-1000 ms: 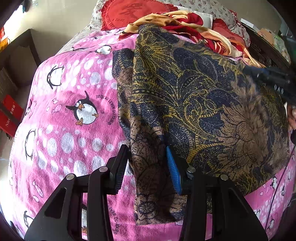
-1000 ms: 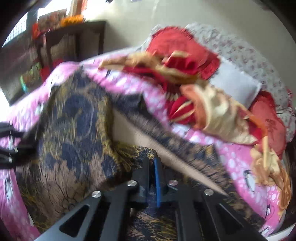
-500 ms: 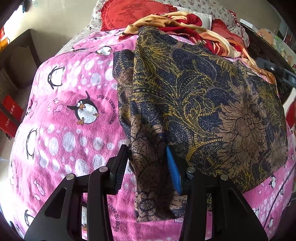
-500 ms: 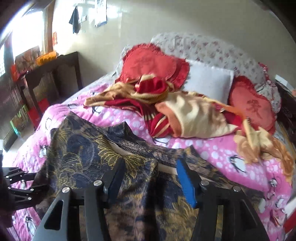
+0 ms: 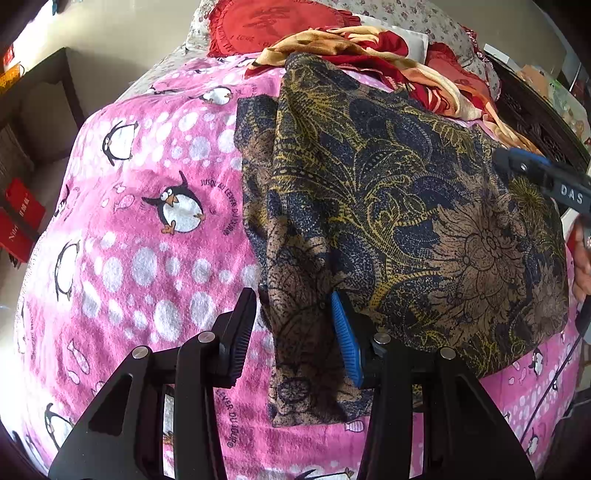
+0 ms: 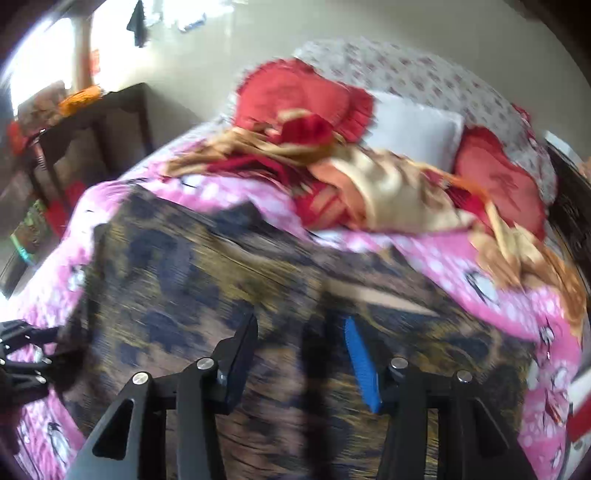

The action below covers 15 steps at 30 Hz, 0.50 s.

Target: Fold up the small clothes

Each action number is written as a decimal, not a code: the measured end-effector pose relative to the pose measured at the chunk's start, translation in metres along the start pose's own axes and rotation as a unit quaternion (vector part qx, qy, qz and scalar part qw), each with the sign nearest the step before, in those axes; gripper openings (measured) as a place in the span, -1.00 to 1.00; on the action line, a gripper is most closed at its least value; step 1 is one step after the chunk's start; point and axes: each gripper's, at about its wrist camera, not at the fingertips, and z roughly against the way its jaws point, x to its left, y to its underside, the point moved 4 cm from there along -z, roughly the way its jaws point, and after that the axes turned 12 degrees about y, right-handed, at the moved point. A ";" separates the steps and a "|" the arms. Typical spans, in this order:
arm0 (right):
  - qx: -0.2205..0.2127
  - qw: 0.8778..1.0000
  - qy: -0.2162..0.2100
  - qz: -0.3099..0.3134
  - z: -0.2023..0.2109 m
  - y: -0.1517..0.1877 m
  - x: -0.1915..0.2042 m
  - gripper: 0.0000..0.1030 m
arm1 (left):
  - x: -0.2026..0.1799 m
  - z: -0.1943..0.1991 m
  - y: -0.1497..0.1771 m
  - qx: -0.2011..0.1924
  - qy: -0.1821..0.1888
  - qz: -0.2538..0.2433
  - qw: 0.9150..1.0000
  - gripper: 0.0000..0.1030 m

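A dark blue, gold and brown patterned garment lies spread on the pink penguin blanket. A narrower part of it runs down between the jaws of my left gripper, which stand apart over it without pinching. My right gripper hovers just above the same garment. Its jaws are closing, with the cloth lying beneath them and nothing pinched; this view is blurred. In the left wrist view, the right gripper's blue-padded fingers enter at the right edge. The left gripper shows at the left edge of the right wrist view.
A heap of red and cream clothes lies behind the garment, before red cushions and a white pillow. A dark wooden table stands left of the bed, dark furniture right. A hand shows at the right edge.
My right gripper let go of the raised fold, opened, rolled and drew back; the garment's right side now lies flat. The left gripper stayed put.
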 end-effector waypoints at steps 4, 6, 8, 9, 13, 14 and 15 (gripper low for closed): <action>0.027 0.999 -0.029 -0.009 -0.023 -0.014 0.027 -0.08 | 0.003 0.002 0.002 0.001 0.011 0.012 1.000 -0.19; 0.063 0.997 -0.040 -0.014 -0.039 -0.018 0.043 -0.08 | 0.007 0.006 0.005 0.001 0.020 0.020 1.000 -0.19; 0.059 0.996 -0.058 -0.027 -0.037 -0.029 0.057 0.03 | 0.013 0.011 0.009 -0.006 0.039 0.036 0.999 -0.19; 0.051 0.995 -0.077 -0.033 -0.033 -0.035 0.068 0.13 | 0.015 0.013 0.010 -0.008 0.046 0.043 0.998 -0.14; 0.029 0.988 -0.153 -0.020 -0.017 -0.057 0.124 0.54 | 0.027 0.016 0.021 -0.030 0.077 0.082 0.993 0.11; 0.034 0.987 -0.155 -0.004 -0.019 -0.061 0.143 0.57 | 0.029 0.017 0.023 -0.037 0.081 0.085 0.992 0.11; 0.038 0.988 -0.153 0.008 -0.021 -0.064 0.155 0.59 | 0.030 0.017 0.026 -0.042 0.084 0.087 0.992 0.11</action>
